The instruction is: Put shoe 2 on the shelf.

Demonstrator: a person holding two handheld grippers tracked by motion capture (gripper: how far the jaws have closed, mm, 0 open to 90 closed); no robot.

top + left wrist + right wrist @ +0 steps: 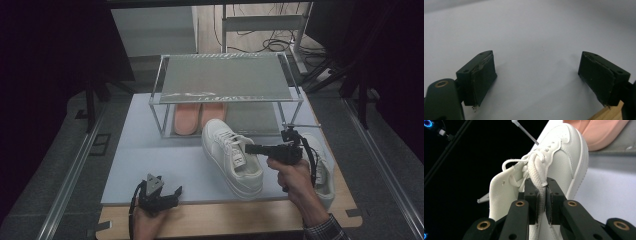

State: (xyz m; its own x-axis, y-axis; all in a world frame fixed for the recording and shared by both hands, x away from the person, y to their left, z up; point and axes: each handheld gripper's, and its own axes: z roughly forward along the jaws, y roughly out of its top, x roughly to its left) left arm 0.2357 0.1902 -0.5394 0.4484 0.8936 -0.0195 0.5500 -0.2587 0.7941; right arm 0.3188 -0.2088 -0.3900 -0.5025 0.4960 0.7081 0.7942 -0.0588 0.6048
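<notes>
Black jaws of the right gripper sit nearly together, pinched on the side wall of a white sneaker right by its laces; tongue flops out to the left of the jaws, toe points away beyond them. Seen from above, that gripper comes at the shoe from its right, person's hand behind it, w/ a second white sneaker just behind that hand. Pink slippers lie farther off past the held shoe, under a metal rack. Left gripper rests near the table's front edge, well apart from the shoes, jaws wide, nothing btw them, bare white mat ahead.
</notes>
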